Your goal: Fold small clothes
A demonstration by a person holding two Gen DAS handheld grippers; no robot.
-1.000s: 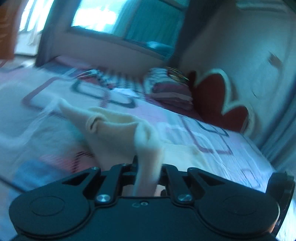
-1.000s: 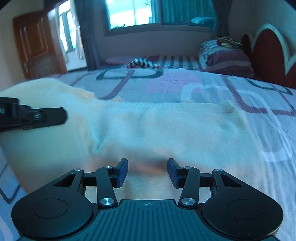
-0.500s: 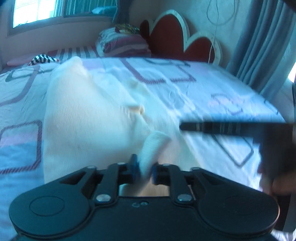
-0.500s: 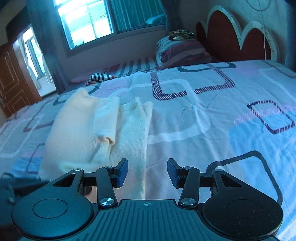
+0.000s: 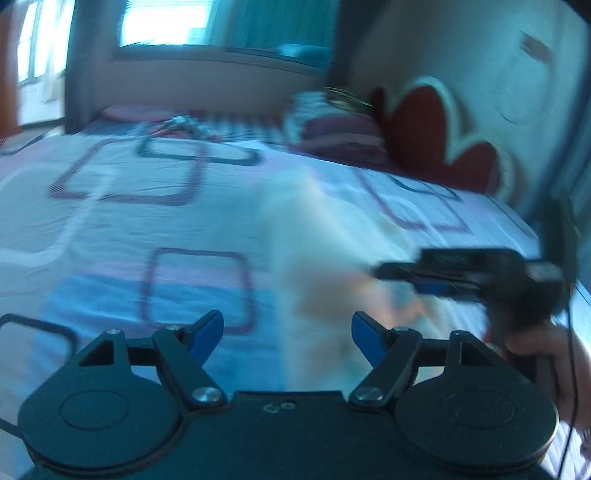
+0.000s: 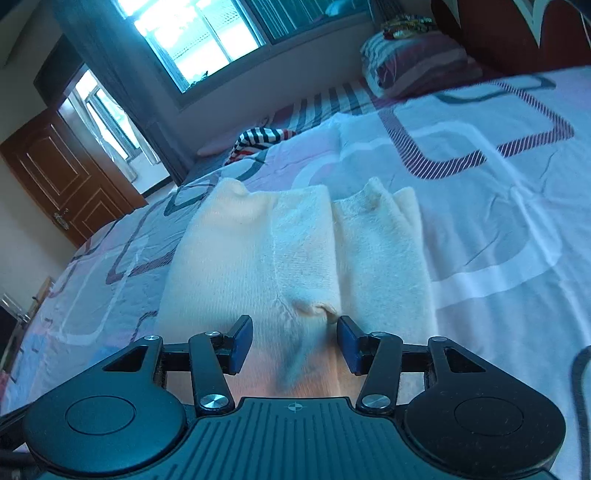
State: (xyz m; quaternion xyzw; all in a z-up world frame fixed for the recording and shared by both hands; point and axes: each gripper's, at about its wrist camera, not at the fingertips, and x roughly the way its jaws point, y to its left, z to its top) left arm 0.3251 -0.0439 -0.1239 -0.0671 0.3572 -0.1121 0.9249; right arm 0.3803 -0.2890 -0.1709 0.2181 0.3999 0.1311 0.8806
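Cream knit garment (image 6: pixel 295 254): lying folded on the bed (image 6: pixel 498 206), long and narrow, running from near to far
Left hand-held gripper (image 5: pixel 287 330): fingers wide apart, nothing between them, garment's near end just ahead, pretty blurry
Right hand-held gripper (image 6: pixel 294 341): fingers apart too, low over the garment's near edge, no grip
Far end: striped pillow (image 6: pixel 417 59), red headboard (image 6: pixel 517 33)

The cream knitted garment (image 6: pixel 295 251) lay on a white bedsheet (image 6: pixel 498 221) with maroon-striped squares. At eleven o'clock sat a red, white and navy striped cloth (image 6: pixel 258 138).
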